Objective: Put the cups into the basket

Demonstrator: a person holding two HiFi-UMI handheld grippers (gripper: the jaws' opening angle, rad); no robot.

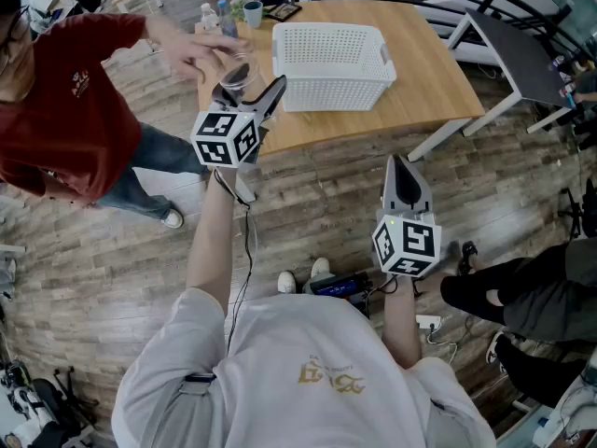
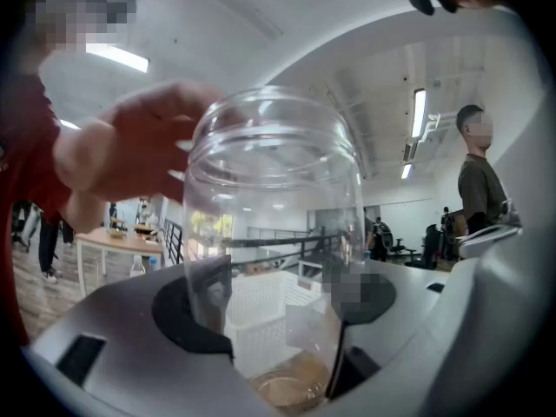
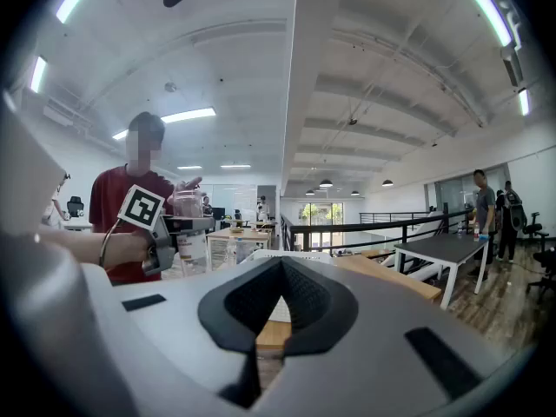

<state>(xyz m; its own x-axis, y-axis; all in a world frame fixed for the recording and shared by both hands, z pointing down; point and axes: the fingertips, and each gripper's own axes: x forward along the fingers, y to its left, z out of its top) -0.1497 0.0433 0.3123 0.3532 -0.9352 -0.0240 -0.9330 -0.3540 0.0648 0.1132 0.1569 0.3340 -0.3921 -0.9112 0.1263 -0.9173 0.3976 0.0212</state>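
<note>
A clear cup [image 2: 274, 198] sits between the wide-spread jaws of the left gripper [image 1: 252, 96], pads against its walls. Another person's hand [image 1: 201, 49] is at its rim, short of the white basket [image 1: 331, 87] on the worktop [image 1: 429, 73]. The right gripper [image 1: 401, 166] idles, jaws pressed together, empty. If the hold is light, the slick cup could slip to the floor [image 1: 308, 222].

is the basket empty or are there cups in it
Empty: the head view looks down into the basket and shows only its bare white floor, nothing in it.
</note>
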